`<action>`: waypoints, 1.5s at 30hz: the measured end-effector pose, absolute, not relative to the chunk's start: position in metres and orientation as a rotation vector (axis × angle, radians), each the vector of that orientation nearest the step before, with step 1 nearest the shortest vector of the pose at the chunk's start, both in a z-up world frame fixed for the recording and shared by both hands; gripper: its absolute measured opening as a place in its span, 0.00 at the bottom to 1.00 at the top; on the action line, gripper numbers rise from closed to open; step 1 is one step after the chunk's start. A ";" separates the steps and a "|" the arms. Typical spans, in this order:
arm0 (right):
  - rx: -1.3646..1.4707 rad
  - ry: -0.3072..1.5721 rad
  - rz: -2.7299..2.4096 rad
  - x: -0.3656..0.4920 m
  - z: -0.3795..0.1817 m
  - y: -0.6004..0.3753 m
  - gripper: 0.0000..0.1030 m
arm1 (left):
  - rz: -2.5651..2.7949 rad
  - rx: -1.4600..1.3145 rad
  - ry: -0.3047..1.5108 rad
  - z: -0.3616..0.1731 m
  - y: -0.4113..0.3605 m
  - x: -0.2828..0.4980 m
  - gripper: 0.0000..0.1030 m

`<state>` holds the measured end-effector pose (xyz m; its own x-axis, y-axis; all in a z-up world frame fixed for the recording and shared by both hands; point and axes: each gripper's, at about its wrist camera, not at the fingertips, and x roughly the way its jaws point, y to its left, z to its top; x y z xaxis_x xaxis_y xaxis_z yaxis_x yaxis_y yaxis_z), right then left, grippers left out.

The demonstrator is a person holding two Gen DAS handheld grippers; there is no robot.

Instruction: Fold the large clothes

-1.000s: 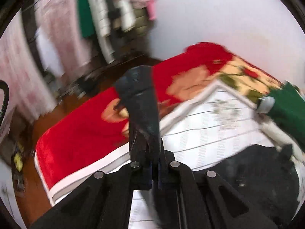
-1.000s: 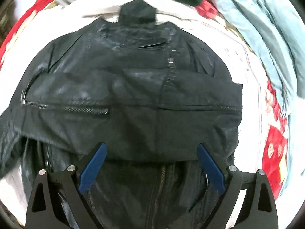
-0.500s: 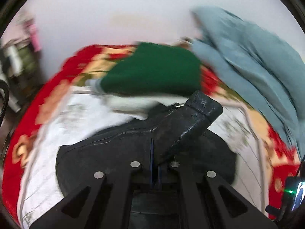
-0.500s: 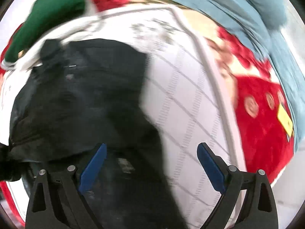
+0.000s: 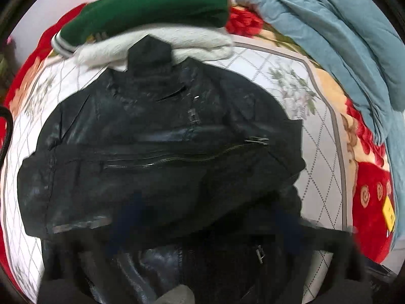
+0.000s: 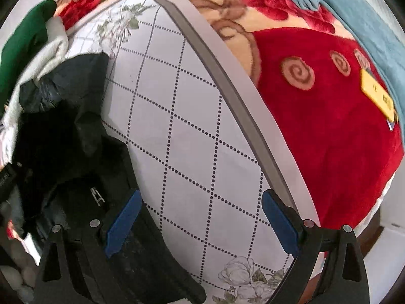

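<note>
Because the left gripper (image 5: 202, 228) is a dark blur over the black jacket (image 5: 162, 147) on the white sheet (image 6: 192, 131), I cannot tell its grip; the right gripper (image 6: 200, 223) is wide open, holding nothing.

A home bedroom: bed spread with red floral blanket (image 6: 329, 131) and white quilted sheet (image 6: 182, 131), rumpled blue duvet (image 5: 336, 40), folded clothes (image 5: 157, 7) stacked against plain wall.

White quilted sheet (image 6: 192, 136), dotted diamond grid, grey border, floral corners; spread over red floral blanket (image 6: 329, 131). Yellow tag (image 6: 377, 93) on blanket, right of frame. Green garment (image 5: 157, 5) stacked on white knit (image 5: 162, 43), upper centre. Blue-grey quilt (image 5: 336, 38) bunched upper right.
</note>
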<state>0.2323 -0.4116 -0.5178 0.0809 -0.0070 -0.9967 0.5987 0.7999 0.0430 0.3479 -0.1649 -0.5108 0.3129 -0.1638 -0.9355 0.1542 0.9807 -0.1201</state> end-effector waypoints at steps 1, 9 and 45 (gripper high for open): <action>0.525 1.433 -0.476 0.234 -0.517 -0.413 0.94 | -0.200 -0.021 1.236 -0.511 -0.160 0.346 1.00; 0.622 1.365 -0.285 0.281 -0.493 -0.396 0.90 | -0.087 -0.114 1.190 -0.480 -0.109 0.334 1.00; 0.502 1.500 -0.010 0.436 -0.568 -0.340 0.15 | 0.390 0.216 1.298 -0.576 0.029 0.437 1.00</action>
